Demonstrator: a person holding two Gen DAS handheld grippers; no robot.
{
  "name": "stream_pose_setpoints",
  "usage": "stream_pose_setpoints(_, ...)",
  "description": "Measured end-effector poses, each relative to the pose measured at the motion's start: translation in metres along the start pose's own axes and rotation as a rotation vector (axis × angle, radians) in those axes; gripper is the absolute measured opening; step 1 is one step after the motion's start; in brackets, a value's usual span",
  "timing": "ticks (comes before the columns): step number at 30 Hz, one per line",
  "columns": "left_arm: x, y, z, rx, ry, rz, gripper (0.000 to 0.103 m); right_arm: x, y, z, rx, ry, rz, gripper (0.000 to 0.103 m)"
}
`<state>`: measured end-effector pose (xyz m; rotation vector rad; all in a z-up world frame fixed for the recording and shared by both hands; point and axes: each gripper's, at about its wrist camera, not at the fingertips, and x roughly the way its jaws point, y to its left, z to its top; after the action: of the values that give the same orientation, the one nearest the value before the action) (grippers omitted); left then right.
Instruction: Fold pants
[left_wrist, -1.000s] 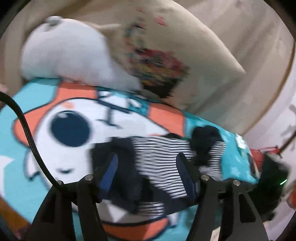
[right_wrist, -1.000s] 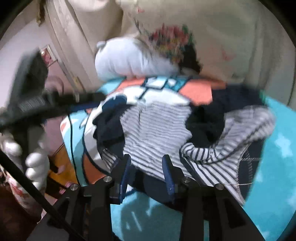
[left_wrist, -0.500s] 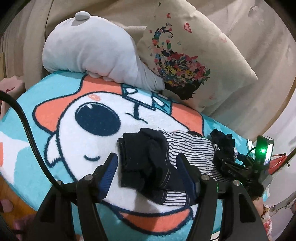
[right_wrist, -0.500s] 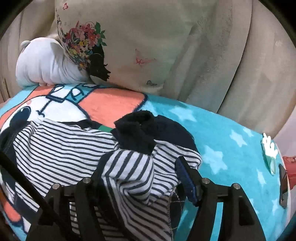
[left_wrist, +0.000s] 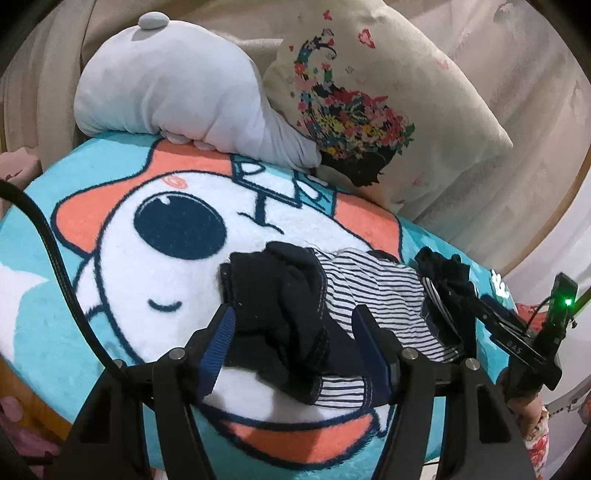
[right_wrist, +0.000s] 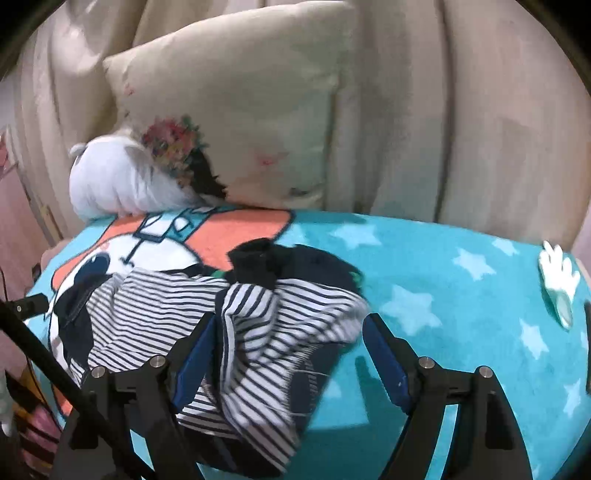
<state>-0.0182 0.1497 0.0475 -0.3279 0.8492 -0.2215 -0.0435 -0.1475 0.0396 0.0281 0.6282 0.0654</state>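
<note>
A home: cartoon blanket (left_wrist: 110, 280), floral cushion (left_wrist: 369, 110), plush toy (left_wrist: 177, 85).

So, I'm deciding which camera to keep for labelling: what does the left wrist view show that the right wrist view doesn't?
Only the left wrist view: the right gripper from outside, its green light lit, and the blanket's cartoon face nearly whole.

Only the right wrist view: the blanket's starred side, a white glove-shaped print, and the right gripper's opening jaws straddling striped cloth.

Both: the crumpled striped pants, the grey plush and the floral cushion.
</note>
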Motion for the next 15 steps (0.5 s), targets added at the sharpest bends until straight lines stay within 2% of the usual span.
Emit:
stream_pose_setpoints(3,0.000,-0.001,0.000,0.003,0.001,0.003,0.064,0.010,0.031,0.004,-0.103,-0.008,-0.032,0.083)
stream_pose_setpoints(6,-0.001,-0.001,-0.001,-0.002,0.000,0.002,0.064,0.046,0.056,0.005,-0.234,0.059,-0.158,0.082)
stream_pose_setpoints(8,0.000,0.000,-0.002,-0.007,0.002,0.004,0.064,0.073,0.061,0.001,-0.299,0.117,-0.234,0.055)
stream_pose_setpoints(10,-0.002,0.003,-0.002,-0.011,0.000,0.004,0.064,0.071,0.054,0.008,-0.250,0.118,-0.177,0.020)
stream_pose_setpoints(11,-0.003,0.004,-0.002,-0.013,-0.001,0.005,0.064,0.067,0.050,0.012,-0.233,0.112,-0.177,0.020)
stream_pose_setpoints(15,-0.004,0.013,-0.002,-0.033,-0.006,0.010,0.064,0.031,0.040,0.013,-0.167,0.085,-0.066,0.018)
